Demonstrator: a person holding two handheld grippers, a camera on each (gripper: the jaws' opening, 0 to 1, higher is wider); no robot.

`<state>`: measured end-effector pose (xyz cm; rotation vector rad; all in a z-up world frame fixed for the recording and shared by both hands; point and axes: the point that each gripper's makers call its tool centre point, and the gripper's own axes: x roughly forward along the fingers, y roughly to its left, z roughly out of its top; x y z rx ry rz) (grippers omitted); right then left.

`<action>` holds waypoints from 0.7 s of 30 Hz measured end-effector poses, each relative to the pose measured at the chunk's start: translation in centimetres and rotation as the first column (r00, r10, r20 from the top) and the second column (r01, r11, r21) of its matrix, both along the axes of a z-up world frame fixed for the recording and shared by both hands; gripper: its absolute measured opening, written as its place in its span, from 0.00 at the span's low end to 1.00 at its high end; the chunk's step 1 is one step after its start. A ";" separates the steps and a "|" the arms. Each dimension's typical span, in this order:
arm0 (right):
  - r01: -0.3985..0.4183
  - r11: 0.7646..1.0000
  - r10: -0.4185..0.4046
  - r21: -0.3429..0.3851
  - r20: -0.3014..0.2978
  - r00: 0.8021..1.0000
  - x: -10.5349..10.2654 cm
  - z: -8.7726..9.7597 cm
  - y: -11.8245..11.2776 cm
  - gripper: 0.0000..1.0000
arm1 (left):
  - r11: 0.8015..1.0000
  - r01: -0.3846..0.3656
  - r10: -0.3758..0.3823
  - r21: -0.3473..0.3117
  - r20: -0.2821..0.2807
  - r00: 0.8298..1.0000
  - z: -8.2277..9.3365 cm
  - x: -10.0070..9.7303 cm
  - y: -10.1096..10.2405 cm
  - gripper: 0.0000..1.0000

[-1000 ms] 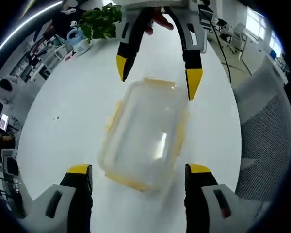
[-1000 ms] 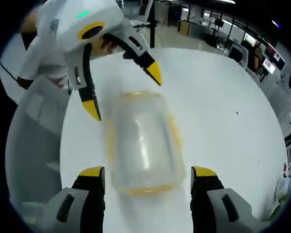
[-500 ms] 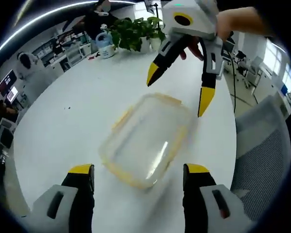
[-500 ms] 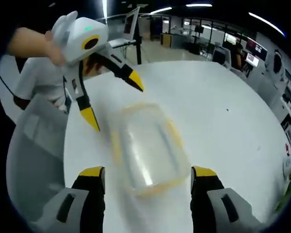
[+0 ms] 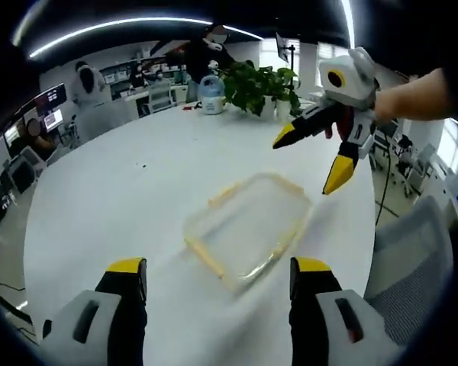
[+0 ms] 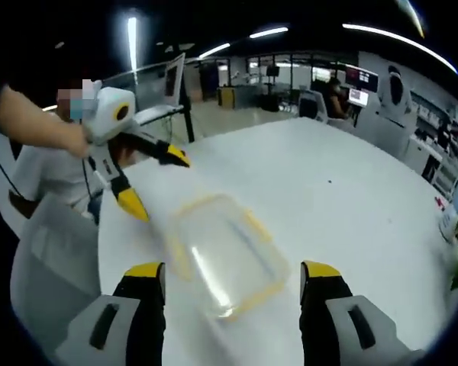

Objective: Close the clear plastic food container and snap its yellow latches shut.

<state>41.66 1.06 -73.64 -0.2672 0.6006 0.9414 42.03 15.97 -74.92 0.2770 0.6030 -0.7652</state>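
The container [image 5: 248, 229] is seen lying on the white table [image 5: 114, 206], lid on, between both grippers. The left gripper [image 5: 217, 276] and right gripper [image 6: 233, 278] are held apart, above it. If a latch is pressed off-centre, the container could be pushed away.

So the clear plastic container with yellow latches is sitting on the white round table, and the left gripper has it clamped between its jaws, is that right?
Not quite. The clear plastic container with yellow latches does sit on the white round table, but the left gripper is not clamping it. The left gripper view shows its jaws wide apart and held short of the container, touching nothing. The right gripper is open and clear of it too.
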 end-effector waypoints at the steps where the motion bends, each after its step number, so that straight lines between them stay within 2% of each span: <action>1: 0.009 1.000 -0.009 0.009 -0.001 1.000 -0.1 0.1 -0.1 0.72 | 1.000 -0.002 0.002 -0.006 0.003 1.000 0.0 -0.1 0.1 0.77; 12: 0.088 0.992 -0.091 0.094 0.031 0.995 -0.7 0.8 -0.9 0.72 | 0.988 -0.063 0.071 -0.140 0.056 0.996 1.6 -0.6 1.1 0.78; 14: 0.100 0.988 -0.105 0.115 0.040 0.994 -1.1 1.1 -0.9 0.72 | 0.979 -0.070 0.085 -0.192 0.068 0.994 2.1 -0.8 1.1 0.80; 16: 0.114 0.984 -0.122 0.139 0.050 0.991 -1.3 1.4 -0.8 0.72 | 0.977 -0.080 0.097 -0.199 0.082 0.992 2.3 -1.1 1.6 0.80; 21: 0.165 0.961 -0.185 0.221 0.070 0.980 -2.0 2.2 -0.8 0.74 | 0.947 -0.111 0.147 -0.300 0.098 0.984 3.3 -1.7 2.0 0.81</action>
